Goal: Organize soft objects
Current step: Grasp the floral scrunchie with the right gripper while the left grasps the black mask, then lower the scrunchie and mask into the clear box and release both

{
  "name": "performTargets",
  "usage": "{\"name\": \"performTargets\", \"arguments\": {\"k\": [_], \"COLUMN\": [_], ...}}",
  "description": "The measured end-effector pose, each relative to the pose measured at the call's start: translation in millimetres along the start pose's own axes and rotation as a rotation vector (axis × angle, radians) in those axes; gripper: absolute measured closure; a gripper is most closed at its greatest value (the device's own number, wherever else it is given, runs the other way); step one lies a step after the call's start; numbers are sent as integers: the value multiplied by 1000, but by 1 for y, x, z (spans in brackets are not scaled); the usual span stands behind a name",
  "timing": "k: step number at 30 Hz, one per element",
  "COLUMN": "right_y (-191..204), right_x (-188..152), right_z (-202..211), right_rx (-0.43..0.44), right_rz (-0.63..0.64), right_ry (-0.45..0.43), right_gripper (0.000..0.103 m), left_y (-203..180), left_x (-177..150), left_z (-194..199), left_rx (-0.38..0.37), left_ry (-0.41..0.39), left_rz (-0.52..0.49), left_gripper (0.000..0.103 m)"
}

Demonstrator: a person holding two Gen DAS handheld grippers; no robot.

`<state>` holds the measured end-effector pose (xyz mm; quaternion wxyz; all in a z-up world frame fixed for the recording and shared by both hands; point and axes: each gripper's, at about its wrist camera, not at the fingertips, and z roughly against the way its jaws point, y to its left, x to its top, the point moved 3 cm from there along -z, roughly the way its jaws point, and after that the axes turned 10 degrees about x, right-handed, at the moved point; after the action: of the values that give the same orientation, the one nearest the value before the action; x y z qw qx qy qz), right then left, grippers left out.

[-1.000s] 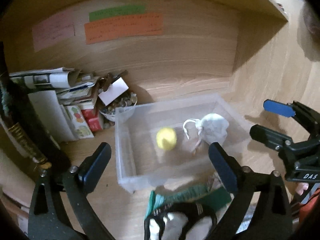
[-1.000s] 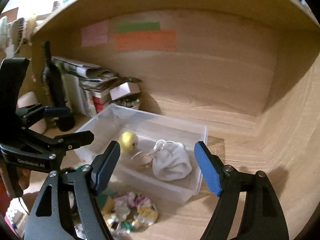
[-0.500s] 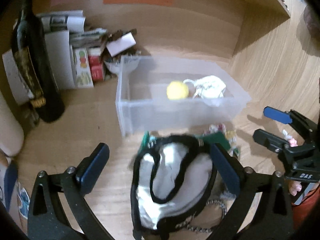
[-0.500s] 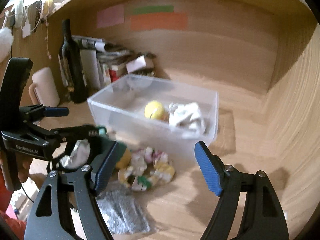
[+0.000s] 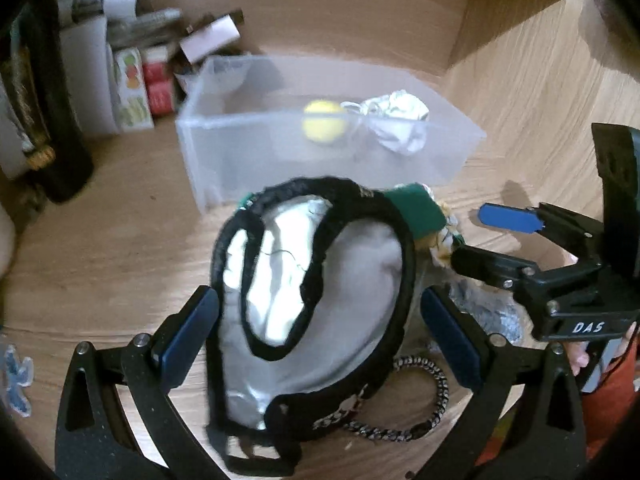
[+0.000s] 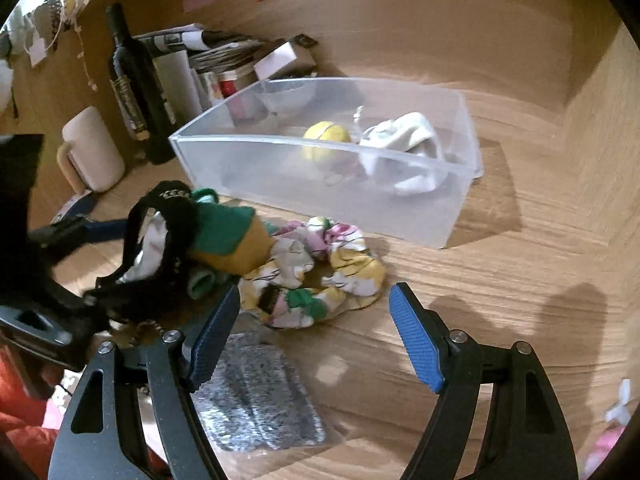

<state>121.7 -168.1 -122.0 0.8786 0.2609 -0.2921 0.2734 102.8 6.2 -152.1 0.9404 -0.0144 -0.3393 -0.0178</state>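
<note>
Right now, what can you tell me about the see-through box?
The clear plastic box is a long open-topped bin with frosted walls, no lid. It sits flat on the wooden desk, back near the books. Inside lie a yellow ball and a white cloth pouch. A flowery fabric scrunchie lies just before its front wall.

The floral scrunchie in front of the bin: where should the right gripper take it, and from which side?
Grip the near-right bunched lobe of the floral scrunchie, coming from above and from the near side. It lies flat on the wooden shelf, its far-left edge against the green and mustard cloth; the right side is free. The right gripper is open, probably wide enough.
</note>
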Motion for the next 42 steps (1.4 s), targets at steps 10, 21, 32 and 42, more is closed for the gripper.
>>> {"name": "performTargets", "arguments": {"k": [10, 21, 32, 42], "right_y": [-12, -9, -2, 17], "right_x": [1, 0, 10, 25], "right_z": [-19, -5, 31, 65], "right_rx": [-18, -84, -93, -66], "right_rz": [-47, 5, 16, 51], "right_ry": [40, -32, -162, -270], "right_gripper": [66, 90, 91, 91], "left_y": [11, 9, 13, -5], "left_x": [2, -3, 6, 19], "left_z": [9, 15, 55, 45], "left_rx": [-49, -95, -76, -121], "left_ry": [-81, -77, -187, -180], "left_rz": [6, -16, -2, -53], "left_gripper": [10, 80, 90, 90]}}
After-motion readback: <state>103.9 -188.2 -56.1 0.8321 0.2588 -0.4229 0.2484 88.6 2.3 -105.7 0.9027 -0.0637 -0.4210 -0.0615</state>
